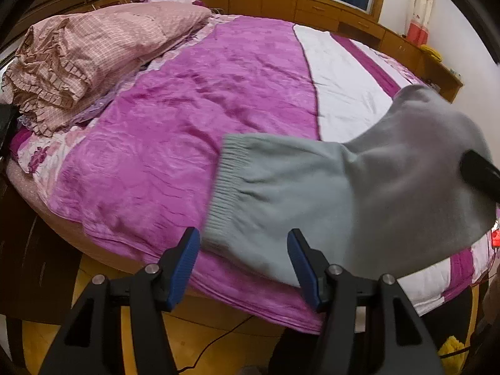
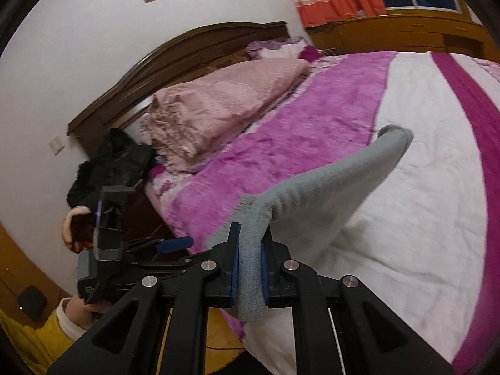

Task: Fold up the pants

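The soft, light grey knit pants point(image 2: 315, 193) droop over the purple bed point(image 1: 193, 100). The right tool point(image 2: 250, 262) pinches a bunched fold; the left tool point(image 1: 243, 268) gapes empty near the ribbed cuff point(image 1: 223, 187), the firmer edge to grip.

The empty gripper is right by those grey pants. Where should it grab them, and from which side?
Probably the ribbed cuff, approached from its open left edge. The pants hang from the right gripper, already shut on a bunched fold, and the cuff is their free, firm corner, just ahead of the open left gripper above the bed.

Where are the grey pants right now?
The grey pants hang pinched in the right gripper, lifted over the purple-and-white bedspread at the bed's near edge.
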### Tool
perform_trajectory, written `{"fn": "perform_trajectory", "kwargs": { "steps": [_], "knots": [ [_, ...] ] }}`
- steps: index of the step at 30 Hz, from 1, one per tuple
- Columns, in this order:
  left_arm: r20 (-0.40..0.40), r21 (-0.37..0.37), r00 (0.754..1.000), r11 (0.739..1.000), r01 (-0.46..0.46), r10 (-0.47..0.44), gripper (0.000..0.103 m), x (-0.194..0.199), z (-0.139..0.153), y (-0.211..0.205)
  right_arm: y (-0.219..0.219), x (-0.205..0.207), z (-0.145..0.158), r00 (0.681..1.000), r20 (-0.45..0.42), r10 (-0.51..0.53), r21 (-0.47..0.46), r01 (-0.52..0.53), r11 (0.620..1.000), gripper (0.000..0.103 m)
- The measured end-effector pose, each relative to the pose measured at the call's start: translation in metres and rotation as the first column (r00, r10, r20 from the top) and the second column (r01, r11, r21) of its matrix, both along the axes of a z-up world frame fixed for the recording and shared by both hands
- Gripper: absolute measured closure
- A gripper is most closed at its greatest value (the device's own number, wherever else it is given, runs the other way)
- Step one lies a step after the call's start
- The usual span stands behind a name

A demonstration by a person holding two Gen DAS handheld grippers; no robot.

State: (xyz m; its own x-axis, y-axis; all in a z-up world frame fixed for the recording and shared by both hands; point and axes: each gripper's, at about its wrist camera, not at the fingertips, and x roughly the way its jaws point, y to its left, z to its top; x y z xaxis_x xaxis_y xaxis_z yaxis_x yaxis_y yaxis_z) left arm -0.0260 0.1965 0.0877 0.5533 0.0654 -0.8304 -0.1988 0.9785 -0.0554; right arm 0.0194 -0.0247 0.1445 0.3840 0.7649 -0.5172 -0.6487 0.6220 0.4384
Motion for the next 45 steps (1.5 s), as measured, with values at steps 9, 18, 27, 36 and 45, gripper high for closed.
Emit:
{"fn": "perform_trajectory", "kwargs": {
  "steps": [9, 18, 27, 36, 45],
  "knots": [
    [0.016, -0.032, 0.995, 0.995, -0.093, 0.094, 0.042, 0.003, 0.006, 0.056, 0.063, 0.007, 0.007, 0.993, 0.0, 0.115, 0.017, -0.115, 0.993, 0.099],
    [0.009, 0.002, 0.991, 0.991, -0.133, 0.133, 0.042, -0.006, -0.001, 0.083, 0.129, 0.018, -0.028, 0.975, -0.086, 0.203, -0.003, -0.204, 0.979, 0.099],
    [0.025, -0.027, 0.986, 0.986, -0.167, 0.168, 0.042, -0.01, -0.001, 0.093, 0.176, 0.034, -0.079, 0.958, -0.197, 0.209, -0.077, -0.227, 0.971, 0.095],
    [0.122, -0.177, 0.987, 0.981, -0.08, 0.103, 0.041, -0.01, 0.026, 0.091, 0.117, 0.031, -0.066, 0.963, -0.21, 0.169, 0.002, -0.173, 0.985, 0.068],
    [0.083, -0.251, 0.996, 0.966, 0.055, -0.035, 0.041, 0.031, 0.007, 0.061, 0.047, 0.049, -0.087, 0.968, -0.24, -0.069, -0.111, 0.043, 0.993, 0.061]
  ]
}}
